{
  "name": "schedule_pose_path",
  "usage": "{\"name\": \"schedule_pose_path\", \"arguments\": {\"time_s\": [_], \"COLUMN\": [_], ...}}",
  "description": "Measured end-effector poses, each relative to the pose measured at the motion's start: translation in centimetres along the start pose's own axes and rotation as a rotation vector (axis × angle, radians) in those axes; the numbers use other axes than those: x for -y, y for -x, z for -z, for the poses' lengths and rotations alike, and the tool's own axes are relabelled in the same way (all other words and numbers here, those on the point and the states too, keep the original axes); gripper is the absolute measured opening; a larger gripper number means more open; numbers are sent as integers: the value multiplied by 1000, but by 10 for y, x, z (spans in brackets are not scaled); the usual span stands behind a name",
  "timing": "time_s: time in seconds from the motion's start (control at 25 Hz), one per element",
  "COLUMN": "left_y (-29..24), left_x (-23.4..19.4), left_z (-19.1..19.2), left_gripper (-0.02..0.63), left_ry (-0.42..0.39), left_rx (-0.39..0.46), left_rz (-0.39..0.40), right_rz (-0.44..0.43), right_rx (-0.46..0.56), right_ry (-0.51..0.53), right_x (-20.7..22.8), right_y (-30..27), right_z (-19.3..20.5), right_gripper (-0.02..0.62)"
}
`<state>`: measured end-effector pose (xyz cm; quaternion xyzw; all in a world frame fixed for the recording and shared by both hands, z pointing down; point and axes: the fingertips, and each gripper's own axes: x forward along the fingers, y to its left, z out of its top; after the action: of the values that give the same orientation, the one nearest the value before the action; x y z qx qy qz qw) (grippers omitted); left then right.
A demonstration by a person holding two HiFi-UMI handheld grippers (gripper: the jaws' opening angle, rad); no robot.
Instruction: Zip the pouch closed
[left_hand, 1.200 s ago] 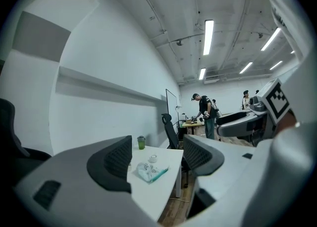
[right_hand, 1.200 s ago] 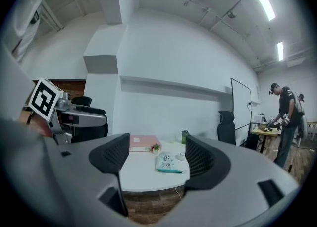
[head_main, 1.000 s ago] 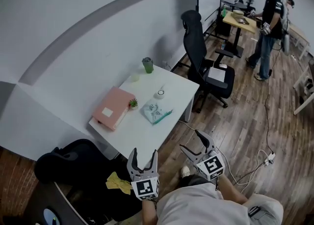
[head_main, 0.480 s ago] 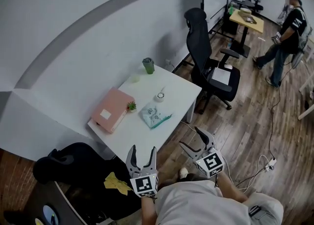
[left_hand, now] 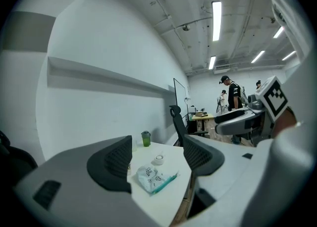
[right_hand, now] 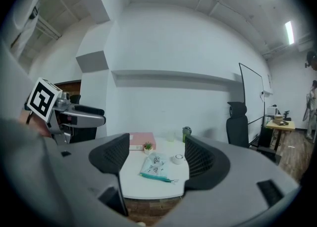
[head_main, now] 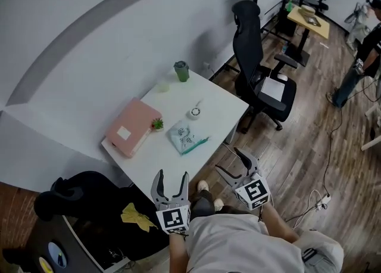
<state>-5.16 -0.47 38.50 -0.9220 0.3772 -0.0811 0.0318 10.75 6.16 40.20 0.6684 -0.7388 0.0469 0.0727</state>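
Holding left tool (head_main: 171,176) and right tool (head_main: 231,161) open, empty, short of the table (head_main: 221,100). Facing the pouch (head_main: 185,137) lying by its near edge, reachable.

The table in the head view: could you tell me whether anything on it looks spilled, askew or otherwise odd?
Nothing looks spilled or damaged. The pouch lies slightly askew to the edges of the table, towards its front side. The cup stands upright and the pink folder lies flat. Nothing else stands out.
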Motion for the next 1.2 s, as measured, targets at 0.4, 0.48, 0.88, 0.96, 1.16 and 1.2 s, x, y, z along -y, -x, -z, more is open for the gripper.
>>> {"name": "schedule_pose_path", "arguments": {"time_s": [0.4,0.48,0.88,0.96,1.16,1.2], "left_y": [-54,-68,-130,-138,-157,-159], "left_x": [-11,-15,-48,-48,-45,-43], "left_z": [24,29,74,87,121,128], "left_gripper": [319,319,316,313,299,296], "left_ry": [5,11,67,85,132,138], "left_rx": [-65,-78,-173,-197,-262,-275], "left_rz": [27,32,72,91,140,152], "right_rz": [-31,-38,-78,-96,-153,-165], "right_rx": [-62,-81,-226,-271,-397,-419], "right_ry": [14,18,60,80,145,158], "right_x": [24,31,47,49,58,59], "right_y": [-56,-69,-141,-151,-177,-181], "right_z": [14,17,51,65,107,115], "right_gripper": [348,348,338,327,286,274]}}
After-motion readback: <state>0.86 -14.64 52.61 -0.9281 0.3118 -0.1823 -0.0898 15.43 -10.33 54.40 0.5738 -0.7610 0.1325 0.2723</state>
